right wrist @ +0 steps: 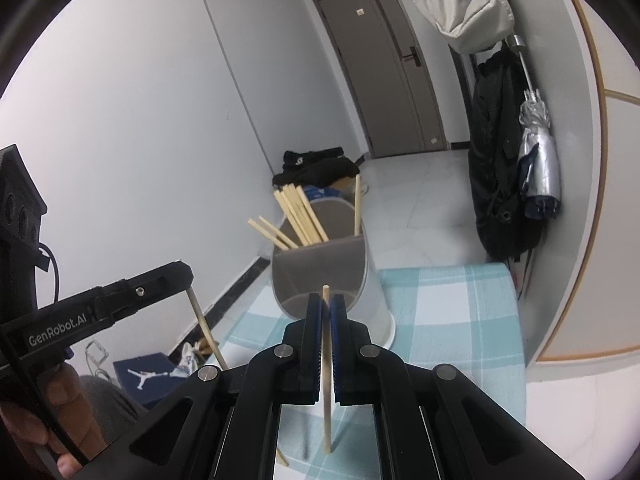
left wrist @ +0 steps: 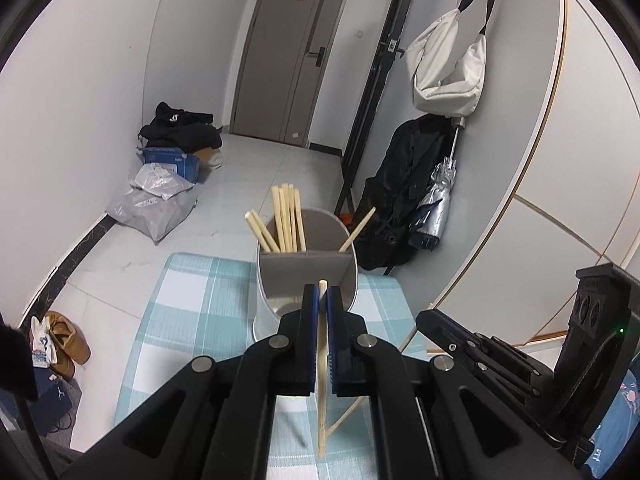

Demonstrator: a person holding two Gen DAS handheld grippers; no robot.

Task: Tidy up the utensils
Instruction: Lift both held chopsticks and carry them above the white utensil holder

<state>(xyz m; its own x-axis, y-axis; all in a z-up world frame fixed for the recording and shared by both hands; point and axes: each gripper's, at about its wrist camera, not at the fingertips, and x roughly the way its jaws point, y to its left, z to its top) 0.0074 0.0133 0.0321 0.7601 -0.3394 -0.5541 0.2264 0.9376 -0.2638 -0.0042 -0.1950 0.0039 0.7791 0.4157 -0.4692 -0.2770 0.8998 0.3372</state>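
Note:
A white utensil holder with a grey divider stands on the checked tablecloth; it also shows in the right wrist view. Several wooden chopsticks lean in its far compartment, also seen from the right wrist. My left gripper is shut on one chopstick, held upright just in front of the holder. My right gripper is shut on another chopstick, also upright near the holder's rim. The left gripper appears in the right wrist view, the right gripper in the left wrist view.
The teal checked tablecloth covers a small table. Beyond it the floor holds a blue box with black clothes, plastic bags, and shoes. A black coat and folded umbrella hang at right.

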